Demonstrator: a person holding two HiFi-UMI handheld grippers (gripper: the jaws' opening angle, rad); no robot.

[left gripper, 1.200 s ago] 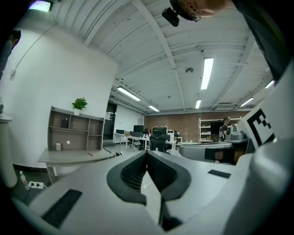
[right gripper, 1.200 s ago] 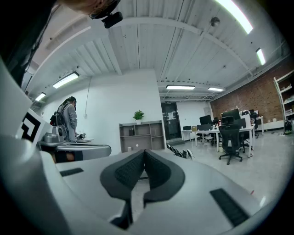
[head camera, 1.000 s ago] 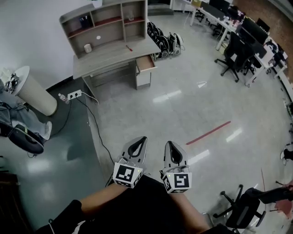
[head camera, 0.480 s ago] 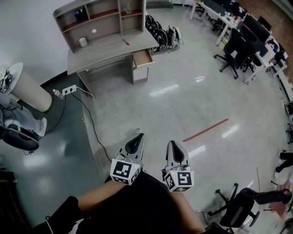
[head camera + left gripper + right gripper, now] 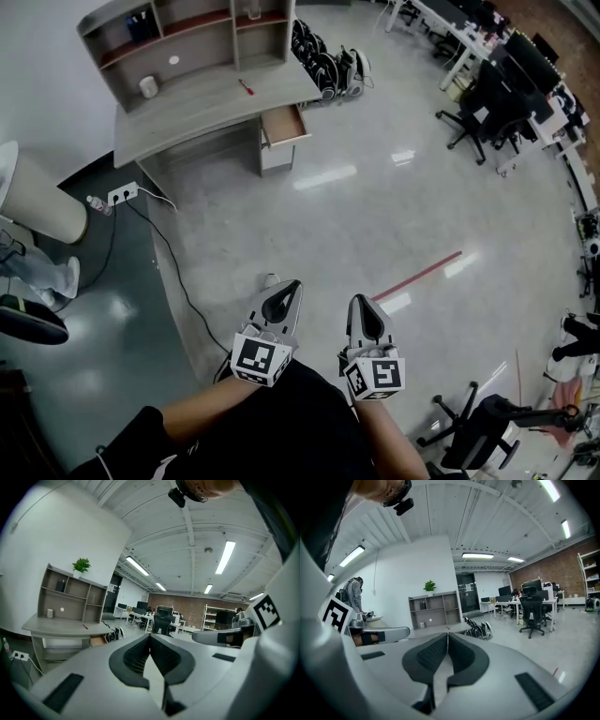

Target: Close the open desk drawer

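A grey desk [image 5: 211, 94] with a shelf unit stands far ahead at the upper left of the head view. Its wooden drawer [image 5: 283, 125] sticks out open at the desk's right end. The drawer [image 5: 97, 641] shows small in the left gripper view, and the desk [image 5: 433, 628] shows in the right gripper view. My left gripper [image 5: 290, 286] and right gripper [image 5: 355, 300] are both shut with nothing in them, held side by side close to my body, several steps from the desk.
A power strip [image 5: 123, 194] and its black cable [image 5: 173, 272] lie on the floor left of my path. A round white table [image 5: 33, 202] stands at the left. Backpacks [image 5: 323, 66] sit beside the desk. Office chairs [image 5: 473, 108] and desks fill the upper right. A red tape line [image 5: 417, 274] marks the floor.
The desk and drawer have shifted left and down in the head view and look a little larger as I walk toward them. Both grippers stay shut, side by side.
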